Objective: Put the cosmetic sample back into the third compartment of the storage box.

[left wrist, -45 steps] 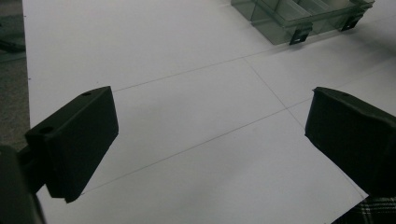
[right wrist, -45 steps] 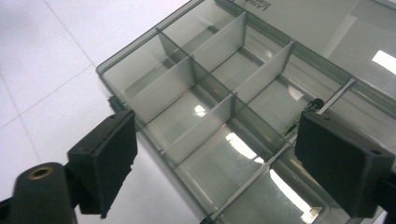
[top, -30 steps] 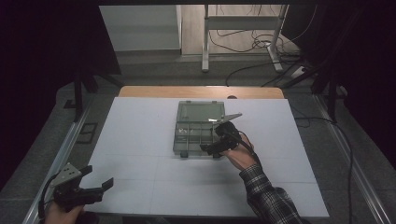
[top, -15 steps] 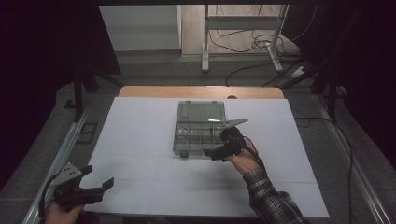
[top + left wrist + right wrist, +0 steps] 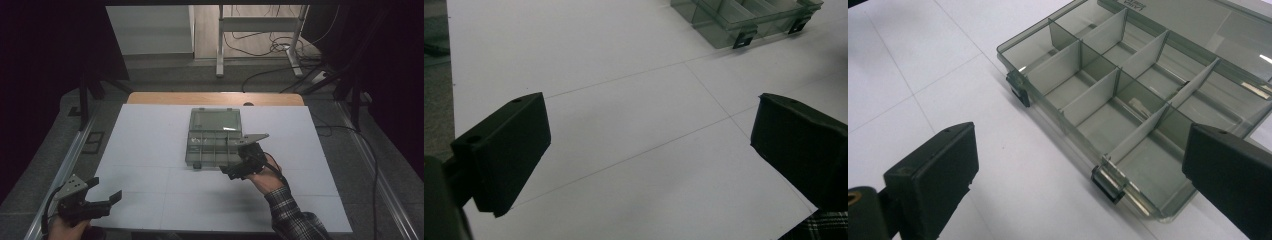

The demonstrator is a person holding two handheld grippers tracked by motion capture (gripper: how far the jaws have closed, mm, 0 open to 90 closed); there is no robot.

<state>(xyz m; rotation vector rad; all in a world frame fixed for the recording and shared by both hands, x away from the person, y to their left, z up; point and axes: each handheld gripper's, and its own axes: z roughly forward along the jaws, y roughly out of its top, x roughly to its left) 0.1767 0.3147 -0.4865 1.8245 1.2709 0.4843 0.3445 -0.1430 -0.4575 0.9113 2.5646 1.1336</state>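
right hand-held gripper (image 5: 239, 169): jaws apart, empty, low at near right corner of compartment box (image 5: 215, 139), forearm reaching in from bottom right | left hand-held gripper (image 5: 92, 196): jaws apart, empty, over near left tabletop (image 5: 150, 150) corner | box: open, mid-tabletop

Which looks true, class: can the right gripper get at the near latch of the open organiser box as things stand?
Probably yes: the right gripper, jaws wide open, hovers beside the organiser box, and nothing lies between it and the near latch.
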